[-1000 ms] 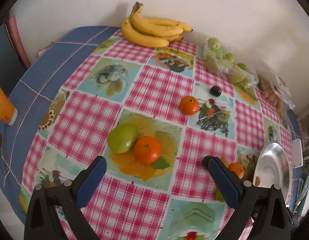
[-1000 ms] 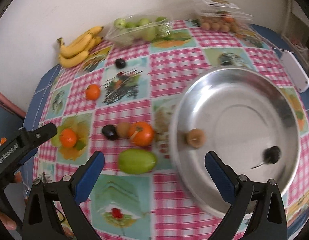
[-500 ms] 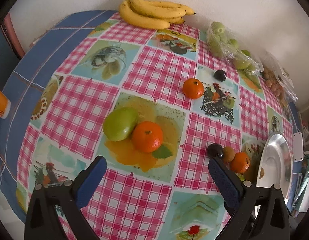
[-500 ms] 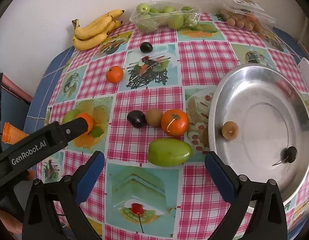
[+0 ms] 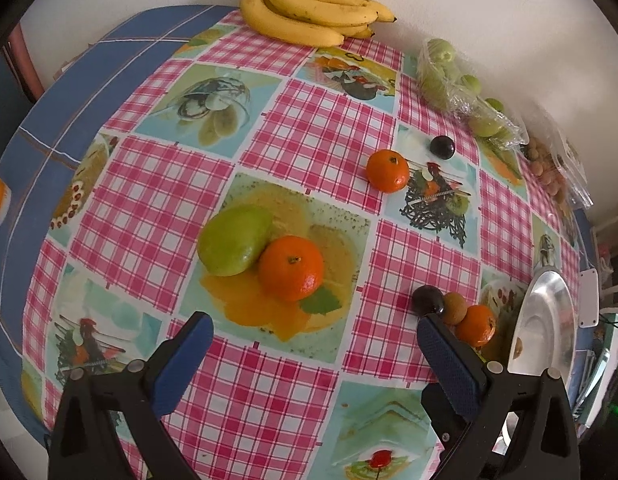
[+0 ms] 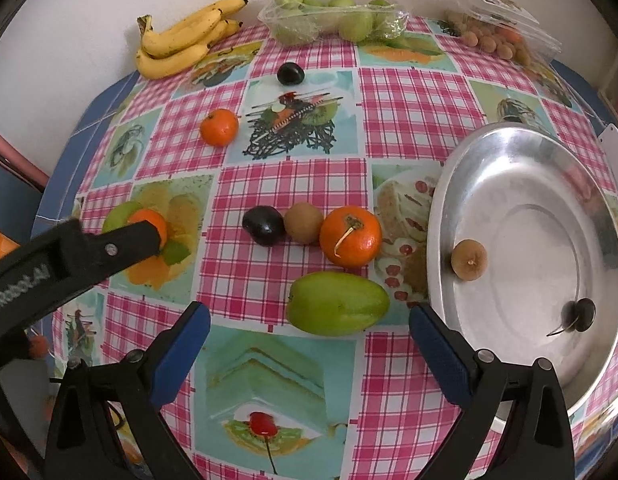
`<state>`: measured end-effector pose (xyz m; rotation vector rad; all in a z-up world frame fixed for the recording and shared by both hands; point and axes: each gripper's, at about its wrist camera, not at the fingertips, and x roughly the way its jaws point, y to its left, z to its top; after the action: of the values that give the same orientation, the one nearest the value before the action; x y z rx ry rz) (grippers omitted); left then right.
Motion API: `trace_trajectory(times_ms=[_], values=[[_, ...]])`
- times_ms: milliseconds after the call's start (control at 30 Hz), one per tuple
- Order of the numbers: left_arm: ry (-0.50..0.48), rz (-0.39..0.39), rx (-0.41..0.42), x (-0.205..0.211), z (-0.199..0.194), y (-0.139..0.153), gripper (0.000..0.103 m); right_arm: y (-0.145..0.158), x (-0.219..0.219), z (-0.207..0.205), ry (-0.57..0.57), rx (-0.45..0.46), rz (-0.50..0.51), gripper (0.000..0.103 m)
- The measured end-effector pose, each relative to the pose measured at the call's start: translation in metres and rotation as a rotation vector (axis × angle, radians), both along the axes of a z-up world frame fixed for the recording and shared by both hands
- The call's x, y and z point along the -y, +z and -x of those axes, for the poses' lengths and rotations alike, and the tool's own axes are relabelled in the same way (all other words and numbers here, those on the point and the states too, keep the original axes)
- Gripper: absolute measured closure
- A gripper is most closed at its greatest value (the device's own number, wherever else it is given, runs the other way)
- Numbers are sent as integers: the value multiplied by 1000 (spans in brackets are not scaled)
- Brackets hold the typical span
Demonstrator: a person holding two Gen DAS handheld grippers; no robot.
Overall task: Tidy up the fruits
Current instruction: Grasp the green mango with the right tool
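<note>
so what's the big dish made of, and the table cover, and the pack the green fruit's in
Dish: looks like bare metal, maybe aluminium or steel; dull silver with soft reflections.
Table cover: probably wipeable vinyl or oilcloth; printed checks, slight sheen.
Green fruit pack: thin clear plastic, crinkled and glinting.

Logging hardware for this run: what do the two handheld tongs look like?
Both match: black plastic frames with silver pivot screws and blue textured pads on the fingertips. The left tongs show white "GenRobot.AI"-style lettering on the side in the right wrist view; the right tongs show none. No cables or sleeves are clearly visible.
</note>
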<state>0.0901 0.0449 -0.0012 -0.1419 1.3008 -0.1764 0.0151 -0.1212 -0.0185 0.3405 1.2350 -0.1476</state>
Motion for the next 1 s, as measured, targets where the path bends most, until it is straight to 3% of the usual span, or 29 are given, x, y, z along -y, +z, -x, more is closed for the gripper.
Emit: trace_trajectory(times_ms=[167, 433, 667, 800, 1000], values=[[5, 2, -9, 0, -1, -2, 0, -7, 2, -2, -8, -14, -17, 4], [13, -7, -11, -1, -2, -4, 0, -14, 5, -5, -26, -28, -14, 26], [17, -25, -14, -4, -6, -8, 0, -20, 7, -8, -30, -38, -5, 29], [24, -48, -14, -6, -9, -10, 0, -23, 5, -10, -30, -54, 24, 43], [31, -54, -4, -8, -12, -10, 0, -24, 7, -8, -31, -57, 20, 44]])
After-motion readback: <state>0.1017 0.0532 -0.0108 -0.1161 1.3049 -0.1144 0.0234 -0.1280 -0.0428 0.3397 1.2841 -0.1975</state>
